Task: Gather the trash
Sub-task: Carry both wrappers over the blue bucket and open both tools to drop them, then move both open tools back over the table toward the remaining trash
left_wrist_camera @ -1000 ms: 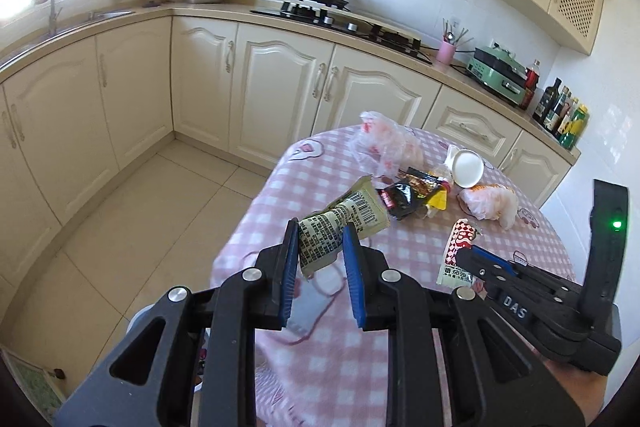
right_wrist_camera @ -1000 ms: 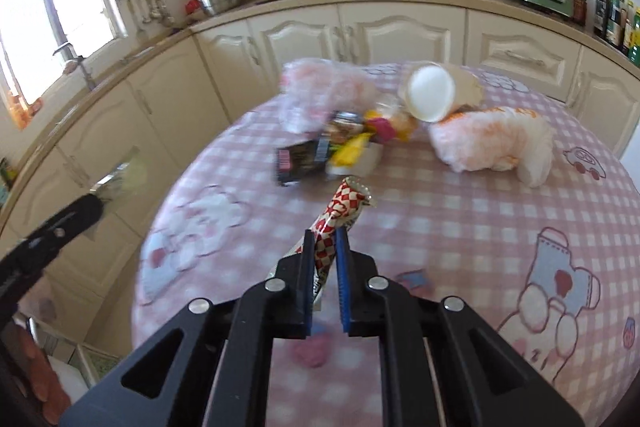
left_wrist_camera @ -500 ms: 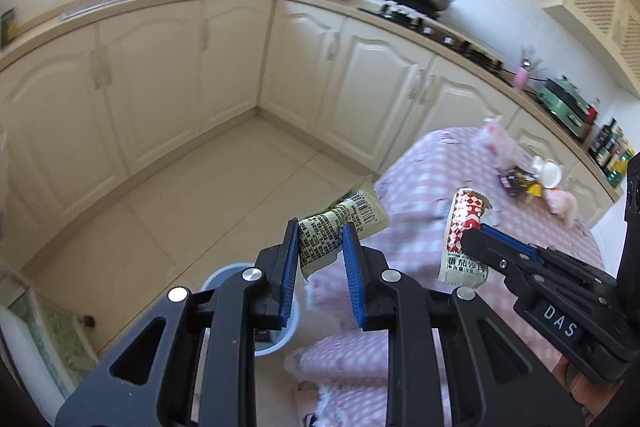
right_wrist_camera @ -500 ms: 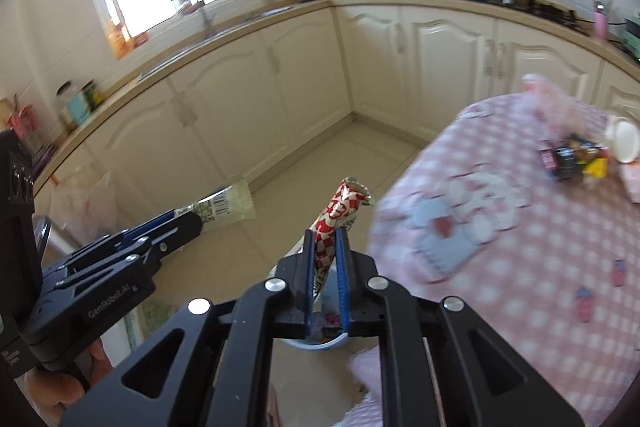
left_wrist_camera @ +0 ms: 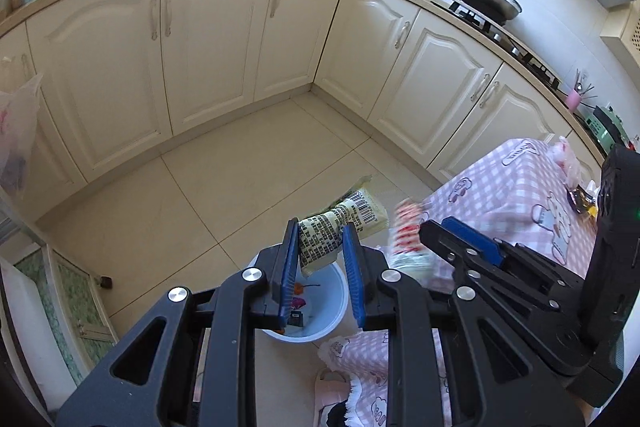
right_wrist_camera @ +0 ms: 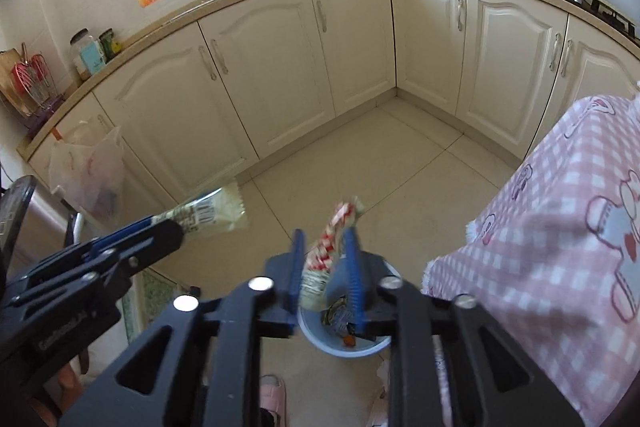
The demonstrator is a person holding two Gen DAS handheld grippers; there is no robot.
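Observation:
My left gripper [left_wrist_camera: 322, 247] is shut on a pale green wrapper [left_wrist_camera: 344, 223] with a barcode and holds it over a light blue bin [left_wrist_camera: 326, 321] on the floor. The bin has several scraps in it. In the right wrist view my right gripper [right_wrist_camera: 324, 259] hangs above the same bin [right_wrist_camera: 348, 347]. Its jaws are opening, and a blurred red-and-white checked wrapper [right_wrist_camera: 326, 247] stands loose between the pads. The left gripper [right_wrist_camera: 160, 231] with its green wrapper [right_wrist_camera: 212, 215] shows at the left of that view. The right gripper [left_wrist_camera: 440, 239] shows beside the left one.
A table under a pink checked cloth [right_wrist_camera: 560, 227] stands right of the bin, with more trash [left_wrist_camera: 580, 195] at its far end. Cream cabinets [left_wrist_camera: 216, 39] line the walls. A plastic bag [right_wrist_camera: 92, 171] hangs at the left. Pink slippers [right_wrist_camera: 274, 395] lie near the bin.
Both grippers have swung left from over the table to above the bin on the floor, tilting downward. The right jaws have widened around the checked wrapper, which now looks blurred.

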